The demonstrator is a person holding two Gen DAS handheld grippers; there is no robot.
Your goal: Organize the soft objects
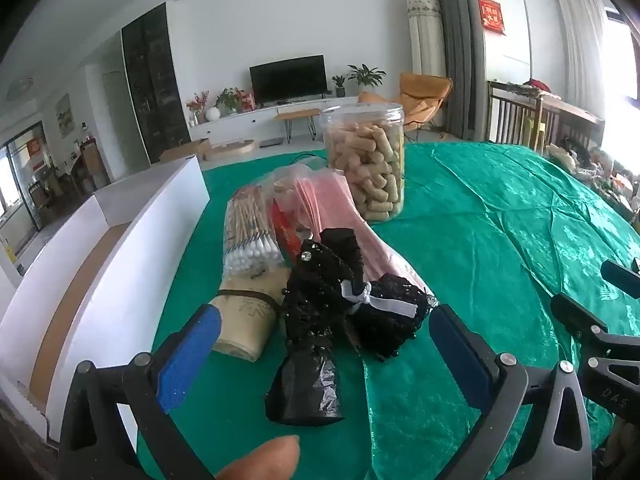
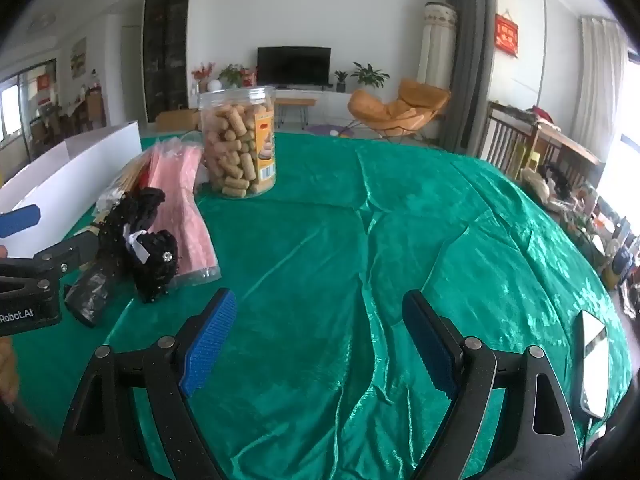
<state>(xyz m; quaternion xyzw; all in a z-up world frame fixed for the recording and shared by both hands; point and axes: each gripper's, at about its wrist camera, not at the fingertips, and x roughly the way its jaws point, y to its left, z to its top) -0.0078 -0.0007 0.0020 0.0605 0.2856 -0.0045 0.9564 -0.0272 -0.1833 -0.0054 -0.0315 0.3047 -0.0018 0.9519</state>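
Nothing looks sorted yet: the white box [image 1: 132, 240] along the left of the left wrist view shows only its bare brown floor where it can be seen, and the soft things lie in a loose heap on the green cloth [image 1: 500, 220] just right of it. In that heap, the black lace bundle [image 1: 340, 292] tied with a white band sits at the centre of the left wrist view, resting partly on the pink packet [image 1: 340, 208]; a black plastic bag roll [image 1: 308, 392] lies below it, a beige roll [image 1: 248, 328] to its left, and the cotton swab pack [image 1: 252, 232] above that. The snack jar [image 1: 364, 160] stands upright behind them, at upper centre. The left gripper [image 1: 324, 344] hangs with its jaws spread wide, one to either side of the lace bundle and bag roll, not pressing on anything; I judge it is lining up a first pick. The right gripper [image 2: 320, 340] is likewise spread apart and holds nothing, over bare cloth at the lower centre of its own view, well apart from the heap. Room is generous: the whole centre and right of the right wrist view is open wrinkled cloth, falling away at the table's rounded edge on the right, where a phone [image 2: 594, 364] lies near the brink. The tight spot is the box's near wall, which any carry leftward must clear
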